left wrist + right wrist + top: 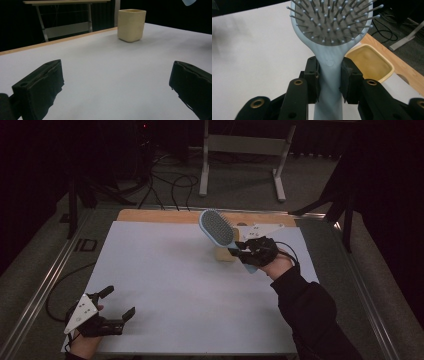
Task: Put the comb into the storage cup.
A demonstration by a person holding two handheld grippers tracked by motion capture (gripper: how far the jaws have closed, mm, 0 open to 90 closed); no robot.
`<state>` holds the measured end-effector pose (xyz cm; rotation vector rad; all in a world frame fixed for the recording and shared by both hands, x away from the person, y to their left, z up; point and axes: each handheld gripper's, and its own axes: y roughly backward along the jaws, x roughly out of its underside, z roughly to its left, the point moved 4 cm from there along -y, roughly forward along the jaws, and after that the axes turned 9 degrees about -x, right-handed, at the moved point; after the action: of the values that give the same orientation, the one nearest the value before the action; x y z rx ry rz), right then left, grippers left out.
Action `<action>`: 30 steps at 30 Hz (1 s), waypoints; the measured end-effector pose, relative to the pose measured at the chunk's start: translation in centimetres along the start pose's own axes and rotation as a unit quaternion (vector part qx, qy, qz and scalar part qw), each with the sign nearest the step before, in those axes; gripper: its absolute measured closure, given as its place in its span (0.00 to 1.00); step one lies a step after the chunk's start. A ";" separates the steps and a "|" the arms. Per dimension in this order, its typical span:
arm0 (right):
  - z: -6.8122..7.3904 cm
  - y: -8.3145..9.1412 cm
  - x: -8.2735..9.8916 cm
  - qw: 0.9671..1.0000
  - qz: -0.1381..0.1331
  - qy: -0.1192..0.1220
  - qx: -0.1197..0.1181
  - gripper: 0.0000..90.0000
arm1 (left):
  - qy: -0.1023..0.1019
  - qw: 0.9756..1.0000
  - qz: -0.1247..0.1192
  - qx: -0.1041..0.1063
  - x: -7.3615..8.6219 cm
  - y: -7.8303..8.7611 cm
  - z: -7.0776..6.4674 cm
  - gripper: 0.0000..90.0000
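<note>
A light blue hairbrush with a grey bristle pad is held up in the air by its handle, bristles facing the camera in the right gripper view. My right gripper is shut on the handle just below the brush head. A cream square cup stands upright on the table right under the brush; its open mouth shows beside the handle. In the left gripper view the cup stands far off. My left gripper rests open near the table's front left corner, nothing between its jaws.
A white sheet covers the table, with a bare wooden strip along the far edge. Beyond the table stand a white frame's legs and loose cables on the floor.
</note>
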<state>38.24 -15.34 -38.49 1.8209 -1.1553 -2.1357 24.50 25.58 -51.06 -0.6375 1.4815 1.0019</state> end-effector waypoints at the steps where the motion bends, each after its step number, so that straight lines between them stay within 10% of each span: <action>1: -0.1 0.1 -0.1 1.000 -0.002 -0.002 0.007 0.78 | 0.000 1.000 0.000 0.000 0.0 0.0 0.0 0.00; 30: -3.1 -0.5 -2.3 0.993 -0.085 -0.042 0.072 0.78 | 0.001 1.000 0.000 0.001 0.0 0.0 0.1 0.00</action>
<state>41.80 -15.26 -36.89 1.9730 -1.2446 -2.2977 24.51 25.63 -51.09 -0.6367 1.4851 1.0001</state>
